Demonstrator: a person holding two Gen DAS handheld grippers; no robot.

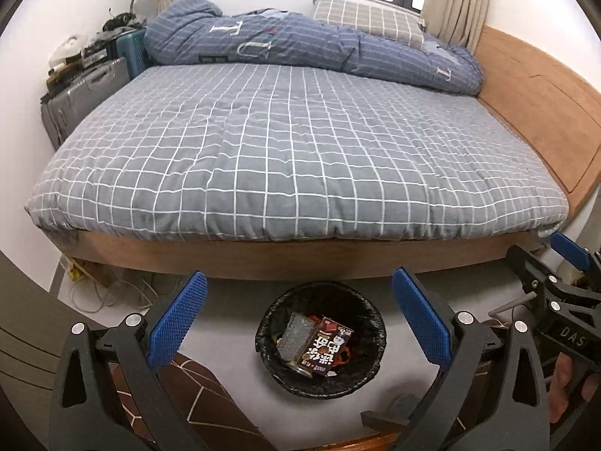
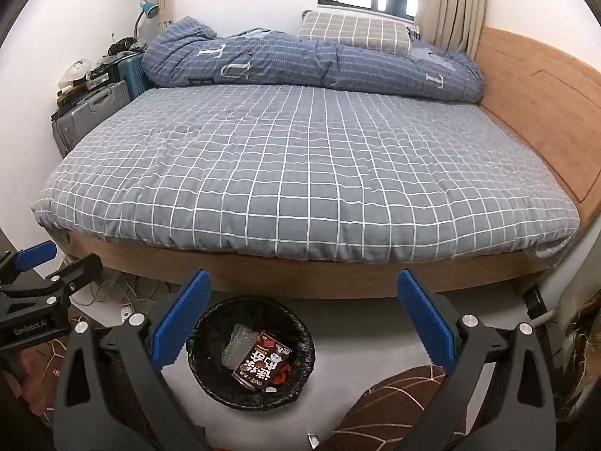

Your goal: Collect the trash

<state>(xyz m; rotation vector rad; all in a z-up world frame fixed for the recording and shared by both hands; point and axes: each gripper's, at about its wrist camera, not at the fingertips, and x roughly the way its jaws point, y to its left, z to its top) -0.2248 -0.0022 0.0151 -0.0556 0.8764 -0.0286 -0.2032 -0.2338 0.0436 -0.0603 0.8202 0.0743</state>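
Note:
A round bin with a black liner [image 1: 368, 323] [image 2: 304, 342] stands on the pale floor at the foot of the bed. Inside it lie a dark snack box [image 1: 325, 347] [image 2: 263, 362] with white characters, a clear bumpy plastic piece [image 1: 293, 336] [image 2: 236, 344] and some red scraps. My left gripper [image 1: 298, 314] hangs open above the bin with nothing between its blue pads. My right gripper [image 2: 304, 314] is open too, above and right of the bin, and holds nothing. Each gripper shows at the edge of the other's view.
A bed with a grey checked cover [image 1: 293, 150] [image 2: 300, 173] fills the middle, a blue quilt [image 1: 300, 45] bunched at its head. Suitcases [image 1: 86, 94] and clutter stand at the left wall. Cables [image 2: 112, 293] lie under the bed. Brown patterned cushions [image 2: 405, 406] sit near me.

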